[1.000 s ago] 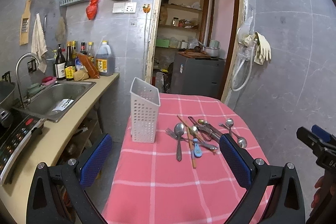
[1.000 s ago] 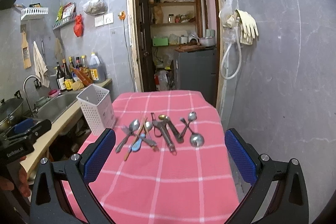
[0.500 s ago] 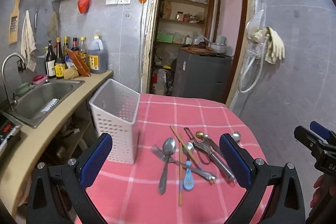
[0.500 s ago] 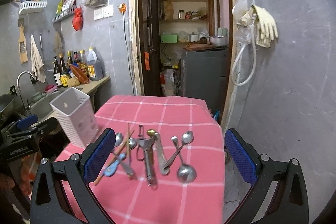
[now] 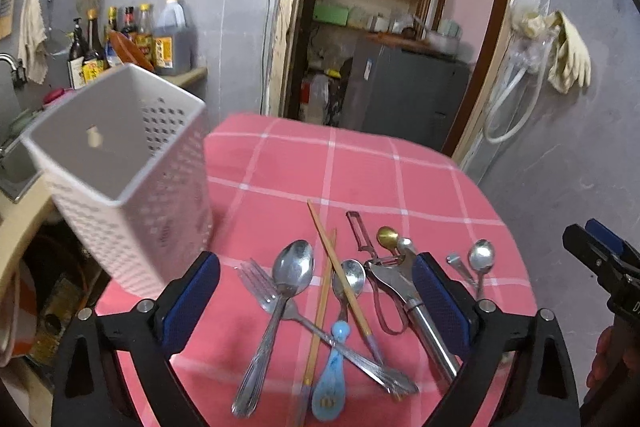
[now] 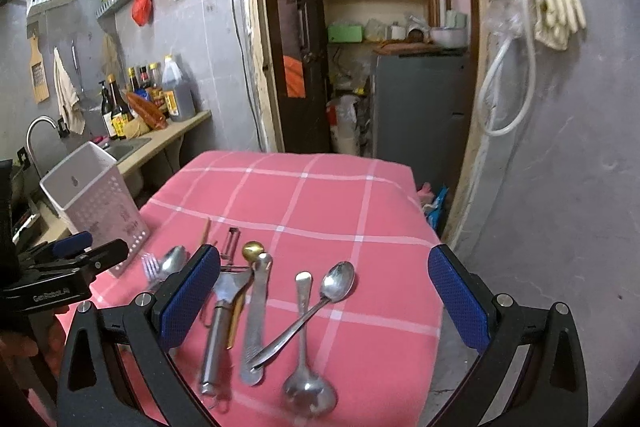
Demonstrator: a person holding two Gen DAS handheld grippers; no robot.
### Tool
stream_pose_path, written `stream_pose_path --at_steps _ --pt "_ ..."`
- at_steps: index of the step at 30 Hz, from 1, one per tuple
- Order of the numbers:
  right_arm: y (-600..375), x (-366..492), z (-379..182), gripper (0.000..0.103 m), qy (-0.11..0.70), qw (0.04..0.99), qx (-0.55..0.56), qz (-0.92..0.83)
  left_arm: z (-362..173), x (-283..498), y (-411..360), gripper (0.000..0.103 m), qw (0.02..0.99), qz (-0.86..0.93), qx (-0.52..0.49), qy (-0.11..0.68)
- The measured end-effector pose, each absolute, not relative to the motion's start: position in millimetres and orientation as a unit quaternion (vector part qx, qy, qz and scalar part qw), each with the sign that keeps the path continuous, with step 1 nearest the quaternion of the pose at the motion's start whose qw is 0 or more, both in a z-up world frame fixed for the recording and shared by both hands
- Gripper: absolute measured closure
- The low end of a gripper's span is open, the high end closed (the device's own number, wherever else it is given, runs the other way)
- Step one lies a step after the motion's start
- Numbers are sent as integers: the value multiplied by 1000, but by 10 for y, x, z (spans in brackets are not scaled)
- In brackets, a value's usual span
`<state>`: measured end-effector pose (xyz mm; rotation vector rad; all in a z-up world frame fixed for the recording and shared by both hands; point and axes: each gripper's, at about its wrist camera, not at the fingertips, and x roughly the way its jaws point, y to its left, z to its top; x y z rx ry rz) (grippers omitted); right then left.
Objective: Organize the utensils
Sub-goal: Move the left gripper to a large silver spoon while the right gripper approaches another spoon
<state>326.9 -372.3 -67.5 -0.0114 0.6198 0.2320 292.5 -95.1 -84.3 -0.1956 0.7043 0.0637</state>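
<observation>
A pile of utensils lies on the pink checked tablecloth (image 5: 360, 163): a large spoon (image 5: 292, 267), a fork (image 5: 260, 283), chopsticks (image 5: 332, 255), a blue-handled spoon (image 5: 332, 371), a peeler (image 5: 360, 231) and more metal tools. My left gripper (image 5: 316, 301) hovers just above the pile; its jaws are closing, and no pad touches anything. A white perforated holder (image 5: 120, 179) stands empty at the left. My right gripper (image 6: 324, 301) hangs open over two crossed spoons (image 6: 340, 281) and a flat metal tool (image 6: 258, 307).
A counter (image 6: 180, 131) with a sink and several bottles (image 6: 120, 107) runs along the left. An open doorway (image 6: 380, 67) with a grey cabinet lies behind the table. The table's right edge (image 6: 432, 235) drops off beside a wall with hanging gloves (image 6: 556, 11).
Both grippers have moved forward and down toward the table, so the utensils and holder now sit much closer. The left pads stand slightly nearer each other.
</observation>
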Motion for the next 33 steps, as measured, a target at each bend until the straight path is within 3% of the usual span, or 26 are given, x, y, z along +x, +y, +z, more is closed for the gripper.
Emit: stream_pose_path --at_steps 7,10,15,22,24,33 --pt "-3711 3636 -1173 2 345 929 29 130 -1167 3265 -941 15 922 44 -89 373" --pt "-3697 3779 -1383 12 365 920 42 134 -1267 3376 -921 19 917 47 -85 387" --pt "-3707 3937 -1648 37 394 907 64 137 -1408 3531 -873 29 908 44 -79 410" --pt "-3701 4027 -1797 49 406 896 94 151 -1527 3672 -835 36 895 42 -83 437" --pt "-3673 4047 -1827 55 411 892 100 161 -1544 3707 -824 45 891 36 -84 444" --pt "-3771 4042 -1884 75 428 877 128 178 -1573 3687 -840 66 879 14 -65 472"
